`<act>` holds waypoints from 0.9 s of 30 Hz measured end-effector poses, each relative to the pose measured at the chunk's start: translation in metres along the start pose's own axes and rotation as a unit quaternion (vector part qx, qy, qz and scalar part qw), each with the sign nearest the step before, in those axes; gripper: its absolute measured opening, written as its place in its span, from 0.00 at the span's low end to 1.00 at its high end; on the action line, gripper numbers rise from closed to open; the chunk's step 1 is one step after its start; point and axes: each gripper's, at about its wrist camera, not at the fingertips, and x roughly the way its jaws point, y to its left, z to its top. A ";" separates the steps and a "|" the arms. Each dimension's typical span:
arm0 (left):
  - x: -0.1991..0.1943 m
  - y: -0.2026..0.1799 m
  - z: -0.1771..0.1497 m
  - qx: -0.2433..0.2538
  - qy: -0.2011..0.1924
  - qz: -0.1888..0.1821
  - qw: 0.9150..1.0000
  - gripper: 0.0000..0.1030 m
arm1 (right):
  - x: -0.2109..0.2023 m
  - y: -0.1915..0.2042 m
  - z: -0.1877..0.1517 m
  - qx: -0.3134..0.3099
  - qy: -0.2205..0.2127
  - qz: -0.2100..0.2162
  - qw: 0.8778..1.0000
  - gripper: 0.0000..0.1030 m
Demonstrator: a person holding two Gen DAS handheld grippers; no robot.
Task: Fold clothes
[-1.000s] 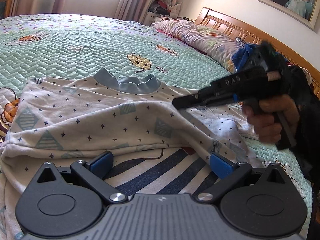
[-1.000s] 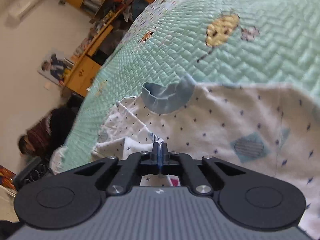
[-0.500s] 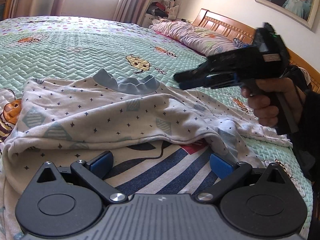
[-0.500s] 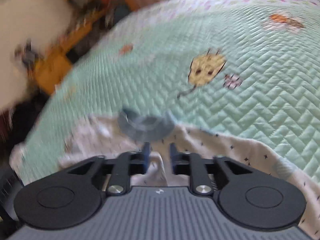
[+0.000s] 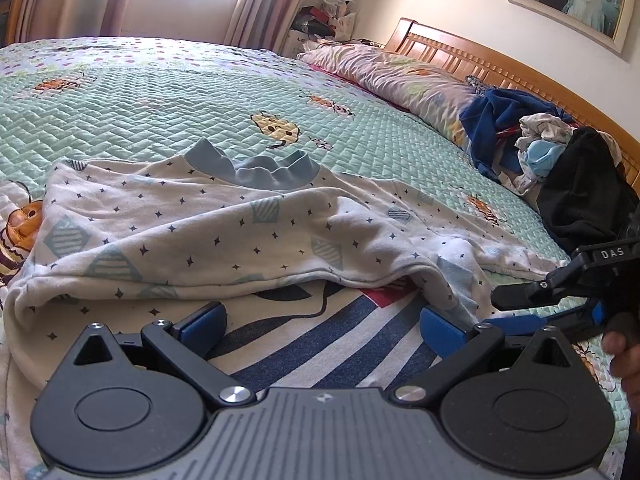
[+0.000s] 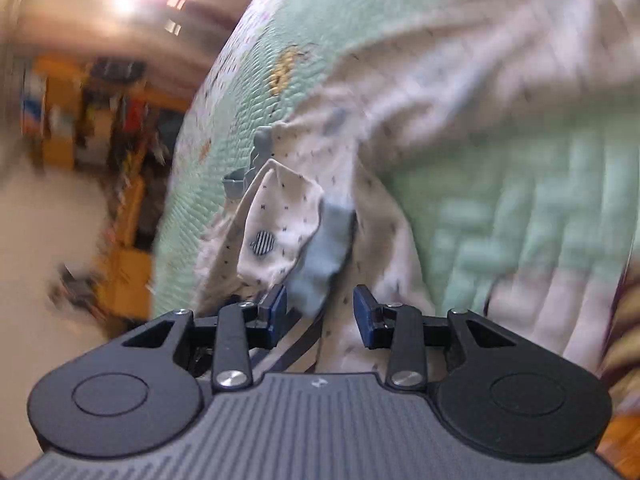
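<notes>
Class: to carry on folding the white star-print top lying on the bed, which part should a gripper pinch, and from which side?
Pinch the lifted hem edge of the top, coming in low from the near side. There the cloth arches off the striped layer beneath, leaving a gap for one finger. The open left gripper already faces it.

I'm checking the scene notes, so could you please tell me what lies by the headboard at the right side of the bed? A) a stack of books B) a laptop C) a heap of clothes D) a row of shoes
C: a heap of clothes, blue, white and black, sits beside the headboard.
</notes>
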 end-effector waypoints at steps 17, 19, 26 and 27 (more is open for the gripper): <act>0.000 0.000 -0.002 0.001 -0.004 0.000 1.000 0.99 | -0.001 0.041 0.025 -0.074 -0.087 -0.007 0.993 0.02; 0.000 -0.001 -0.002 0.003 -0.004 0.001 1.000 0.99 | -0.015 0.066 0.033 -0.133 -0.119 -0.028 0.984 0.02; 0.000 0.000 -0.002 0.002 -0.005 0.000 1.000 0.99 | 0.006 0.052 0.063 -0.147 -0.068 -0.136 0.977 0.03; -0.001 0.000 -0.002 0.001 -0.005 -0.001 1.000 0.99 | 0.006 0.047 0.061 -0.148 -0.080 -0.139 0.976 0.03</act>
